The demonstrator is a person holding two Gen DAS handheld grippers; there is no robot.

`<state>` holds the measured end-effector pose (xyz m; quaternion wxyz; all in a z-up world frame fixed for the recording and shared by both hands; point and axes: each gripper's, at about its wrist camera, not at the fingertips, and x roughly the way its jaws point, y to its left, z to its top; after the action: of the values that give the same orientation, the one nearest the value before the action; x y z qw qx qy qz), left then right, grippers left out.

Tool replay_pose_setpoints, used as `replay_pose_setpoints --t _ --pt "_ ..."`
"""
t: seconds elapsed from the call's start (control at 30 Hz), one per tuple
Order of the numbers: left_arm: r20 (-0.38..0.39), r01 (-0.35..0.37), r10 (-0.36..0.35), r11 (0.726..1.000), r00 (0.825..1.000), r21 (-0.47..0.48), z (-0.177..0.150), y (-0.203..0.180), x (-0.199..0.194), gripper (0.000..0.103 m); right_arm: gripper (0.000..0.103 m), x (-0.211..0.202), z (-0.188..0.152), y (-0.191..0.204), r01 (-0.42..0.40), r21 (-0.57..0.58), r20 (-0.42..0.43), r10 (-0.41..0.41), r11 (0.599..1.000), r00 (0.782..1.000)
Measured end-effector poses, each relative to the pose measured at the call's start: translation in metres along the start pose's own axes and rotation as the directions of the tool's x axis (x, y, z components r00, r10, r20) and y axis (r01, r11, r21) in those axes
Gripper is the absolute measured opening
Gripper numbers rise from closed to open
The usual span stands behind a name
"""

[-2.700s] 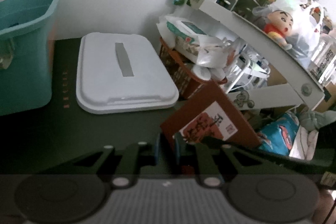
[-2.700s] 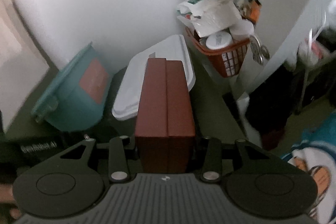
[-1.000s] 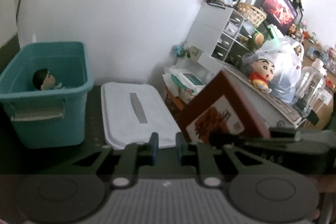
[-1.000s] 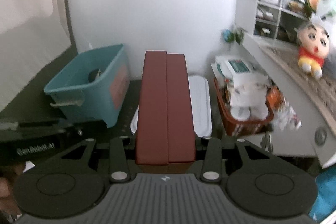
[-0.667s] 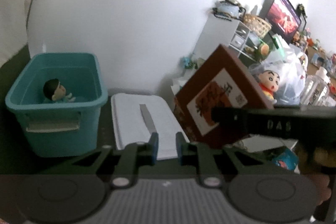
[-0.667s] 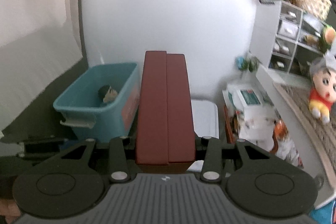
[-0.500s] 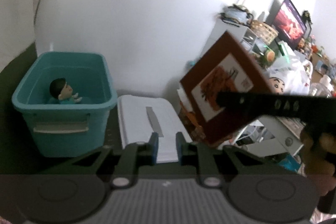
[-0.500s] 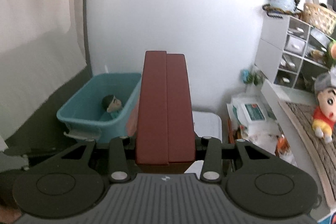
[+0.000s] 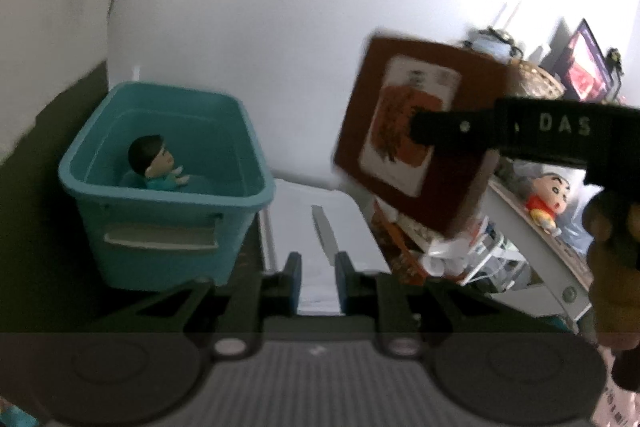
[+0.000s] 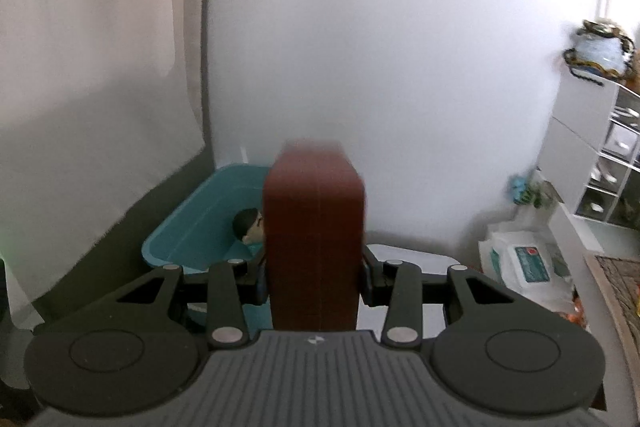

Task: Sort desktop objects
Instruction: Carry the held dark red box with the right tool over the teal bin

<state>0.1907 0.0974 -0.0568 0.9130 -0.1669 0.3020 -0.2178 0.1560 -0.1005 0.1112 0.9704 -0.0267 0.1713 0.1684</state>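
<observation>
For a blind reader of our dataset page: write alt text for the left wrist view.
A hand-held gripper reaching in from the right holds a brown box with a pale label in the air, right of a teal bin with a doll inside. The left hand-held gripper sits shut and empty at the bottom, over a white lid.

The teal bin (image 9: 168, 203) looks like smooth plastic; the brown box (image 10: 314, 243) looks like matt card.

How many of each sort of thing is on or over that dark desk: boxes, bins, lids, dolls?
Brown box, held in the right claw: 1
Teal bin: 1
White lid: 1
Doll in the bin: 1
Total: 4
</observation>
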Motion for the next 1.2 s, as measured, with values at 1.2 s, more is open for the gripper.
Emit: replay_pose_setpoints --t 1.2 --pt "-0.047 -0.013 0.008 0.995 0.999 -0.098 -0.002 0.036 0.024 0.019 0.044 0.097 0.016 0.051 -0.105 -0.014 -0.012 0.105 0.994 0.994"
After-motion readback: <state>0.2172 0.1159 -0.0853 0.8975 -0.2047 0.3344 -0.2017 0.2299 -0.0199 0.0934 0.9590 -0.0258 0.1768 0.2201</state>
